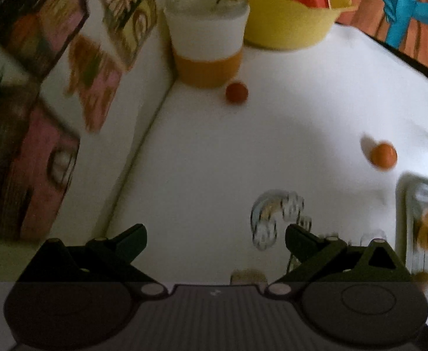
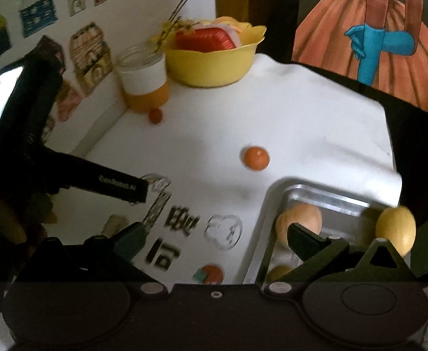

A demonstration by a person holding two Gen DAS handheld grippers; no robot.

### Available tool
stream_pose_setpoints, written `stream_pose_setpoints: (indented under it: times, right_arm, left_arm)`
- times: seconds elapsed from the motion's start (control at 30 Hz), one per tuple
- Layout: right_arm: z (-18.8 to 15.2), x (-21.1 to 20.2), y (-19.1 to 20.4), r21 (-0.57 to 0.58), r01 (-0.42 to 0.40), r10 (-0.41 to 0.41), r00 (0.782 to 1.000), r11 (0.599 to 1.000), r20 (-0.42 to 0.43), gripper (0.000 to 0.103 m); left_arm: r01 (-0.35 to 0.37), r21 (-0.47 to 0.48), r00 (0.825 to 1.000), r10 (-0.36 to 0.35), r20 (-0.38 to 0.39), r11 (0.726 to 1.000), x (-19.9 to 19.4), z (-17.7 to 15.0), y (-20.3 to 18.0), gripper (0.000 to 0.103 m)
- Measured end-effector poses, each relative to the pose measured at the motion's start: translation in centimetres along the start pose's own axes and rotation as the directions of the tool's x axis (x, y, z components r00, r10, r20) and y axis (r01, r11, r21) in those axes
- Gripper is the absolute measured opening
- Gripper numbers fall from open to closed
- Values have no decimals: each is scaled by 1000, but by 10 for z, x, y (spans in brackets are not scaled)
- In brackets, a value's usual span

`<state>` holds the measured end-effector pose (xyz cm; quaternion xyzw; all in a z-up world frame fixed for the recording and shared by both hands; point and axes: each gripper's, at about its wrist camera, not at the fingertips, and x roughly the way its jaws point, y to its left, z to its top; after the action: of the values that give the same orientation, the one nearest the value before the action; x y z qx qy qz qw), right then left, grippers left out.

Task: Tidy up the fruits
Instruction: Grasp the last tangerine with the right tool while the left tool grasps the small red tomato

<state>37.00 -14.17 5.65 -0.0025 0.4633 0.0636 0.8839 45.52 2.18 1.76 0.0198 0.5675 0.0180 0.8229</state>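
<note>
A small orange fruit [image 2: 256, 158] [image 1: 383, 155] lies alone on the white tablecloth. A smaller red-orange fruit [image 1: 236, 92] [image 2: 155, 115] rests beside the jar. The metal tray [image 2: 316, 193] at the right holds a tan round fruit [image 2: 300, 219], a yellow lemon-like fruit [image 2: 395, 231] at its right side and another yellow one [image 2: 278, 272] at the near edge. My left gripper [image 1: 215, 238] is open above the cloth, nothing between its fingers; it also shows in the right wrist view [image 2: 120, 187]. My right gripper [image 2: 215, 238] is open, its right finger over the tray.
A glass jar with white and orange bands [image 1: 206, 38] holds flower stems at the back. A yellow bowl [image 2: 214, 61] with a red item stands behind it. Stickers cover the white wall [image 1: 126, 87] at the left. A painted picture [image 2: 372, 38] stands beyond the table's far right edge.
</note>
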Motion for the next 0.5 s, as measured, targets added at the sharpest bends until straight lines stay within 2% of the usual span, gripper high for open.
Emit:
stream_pose_setpoints:
  times: [0.27,0.37,0.5]
  right_arm:
    - [16,36,-7,-30,97,-96,995,995,35,102]
    - [25,50,-10,-11,98,-97,995,995,37,102]
    - [35,67,-9,-1,97,-97,995,995,39,102]
  left_arm:
    - [41,-15,995,-39,92,999,26,28,1,102]
    - [75,-53,985,-66,159,996,35,47,4,102]
    - [113,-60,977,-100,190,992,49,71,4,102]
